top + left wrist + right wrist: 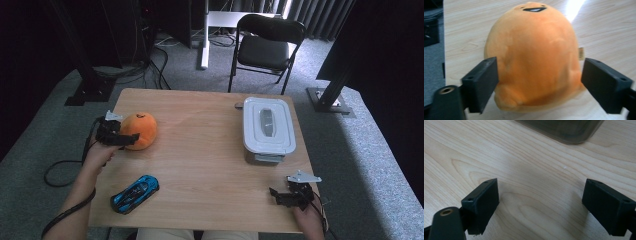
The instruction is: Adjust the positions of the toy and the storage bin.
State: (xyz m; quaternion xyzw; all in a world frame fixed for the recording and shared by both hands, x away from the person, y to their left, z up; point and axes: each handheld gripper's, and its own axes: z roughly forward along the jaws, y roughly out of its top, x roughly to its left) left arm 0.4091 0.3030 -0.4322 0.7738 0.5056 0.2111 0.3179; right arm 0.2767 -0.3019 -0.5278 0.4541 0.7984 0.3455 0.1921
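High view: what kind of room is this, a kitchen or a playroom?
Probably neither: it looks like a lab or studio for recording. A small wooden table stands on grey carpet, with dark curtains, cables and a folding chair behind.
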